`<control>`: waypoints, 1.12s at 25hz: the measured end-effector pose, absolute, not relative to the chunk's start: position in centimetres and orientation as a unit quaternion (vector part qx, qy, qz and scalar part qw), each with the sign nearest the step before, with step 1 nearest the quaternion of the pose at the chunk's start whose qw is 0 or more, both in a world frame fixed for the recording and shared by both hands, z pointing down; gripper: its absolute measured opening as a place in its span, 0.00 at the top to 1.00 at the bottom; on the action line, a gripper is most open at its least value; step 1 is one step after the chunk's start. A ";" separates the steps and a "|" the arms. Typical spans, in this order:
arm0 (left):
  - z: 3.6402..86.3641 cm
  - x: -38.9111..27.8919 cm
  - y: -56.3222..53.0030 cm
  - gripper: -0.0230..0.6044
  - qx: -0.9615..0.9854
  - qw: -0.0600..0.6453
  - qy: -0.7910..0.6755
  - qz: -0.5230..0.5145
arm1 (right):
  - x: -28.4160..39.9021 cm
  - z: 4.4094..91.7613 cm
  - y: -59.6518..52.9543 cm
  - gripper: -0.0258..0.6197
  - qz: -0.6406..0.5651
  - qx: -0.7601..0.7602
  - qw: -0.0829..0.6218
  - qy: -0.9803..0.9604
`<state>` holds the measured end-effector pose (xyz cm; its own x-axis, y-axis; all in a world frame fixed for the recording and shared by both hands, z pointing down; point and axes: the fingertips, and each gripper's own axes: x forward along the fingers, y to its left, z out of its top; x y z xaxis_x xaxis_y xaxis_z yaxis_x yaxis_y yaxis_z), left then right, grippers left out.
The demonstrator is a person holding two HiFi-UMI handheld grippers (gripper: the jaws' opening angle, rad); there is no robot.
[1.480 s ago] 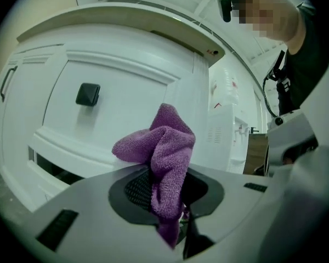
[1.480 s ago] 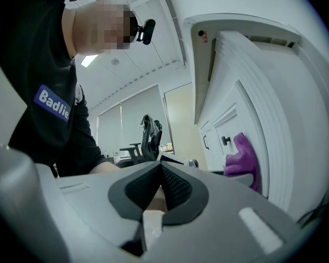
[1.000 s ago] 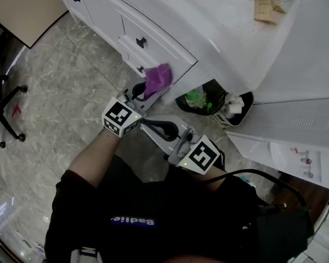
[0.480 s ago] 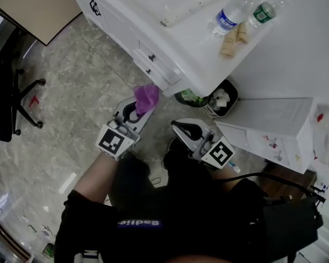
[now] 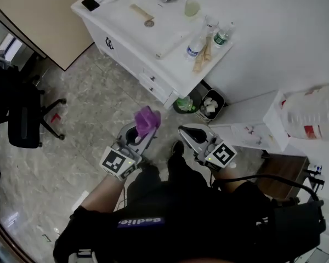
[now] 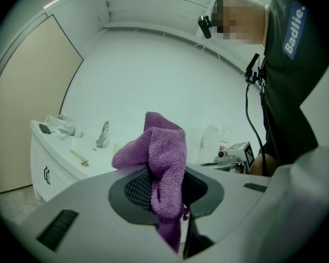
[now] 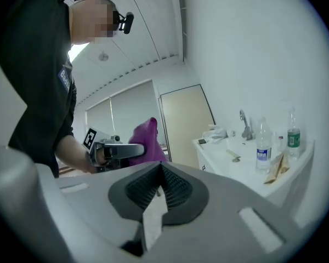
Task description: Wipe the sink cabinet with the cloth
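Soft, even indoor light fills the room; the white counter [image 5: 112,18] reads bright without harsh glare, and the floor [image 5: 93,103] beside it carries a faint sheen. Both gripper views bulge fisheye-wise into black corners. The left gripper [image 6: 165,199] blurs near the lens; its cloth [image 6: 162,147] is sharp.

**Camera Placement: Three Views**

Head view: overhead, facing steeply down, well back from the sink cabinet [image 5: 126,23]. Camera on the left gripper [image 5: 138,131]: close along its jaws, angled upward, cabinet low left. Camera on the right gripper [image 5: 191,133]: likewise, cabinet at right. All three share the cabinet top; each gripper view catches the other gripper.
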<state>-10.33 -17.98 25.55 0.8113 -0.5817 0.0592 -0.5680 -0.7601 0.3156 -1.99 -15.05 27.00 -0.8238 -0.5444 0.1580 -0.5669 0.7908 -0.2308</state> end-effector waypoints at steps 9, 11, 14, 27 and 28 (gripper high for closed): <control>16.4 -8.2 -8.9 0.83 0.940 0.163 -0.299 -0.017 | -1.2 17.4 -6.7 0.97 0.153 0.317 -0.017 -0.936; 15.3 -7.0 -7.0 0.83 0.939 0.153 -0.309 -0.012 | -0.3 16.4 -5.3 0.97 0.147 0.309 -0.023 -0.939; 14.2 -5.0 -3.7 0.83 0.933 0.146 -0.329 -0.012 | 1.7 14.9 -3.4 0.97 0.131 0.295 -0.029 -0.946; 11.3 -1.3 3.8 0.83 0.937 0.120 -0.327 -0.012 | 3.8 10.0 2.6 0.97 0.070 0.273 -0.046 -0.959; 11.1 -1.6 3.9 0.83 0.939 0.117 -0.324 -0.011 | 3.6 9.7 2.7 0.97 0.068 0.277 -0.049 -0.957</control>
<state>-1.59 3.95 11.09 0.7904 -0.6100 0.0552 -0.6050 -0.7634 0.2262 3.57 2.73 9.67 -0.8421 -0.5364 -0.0561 -0.5232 0.8378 -0.1562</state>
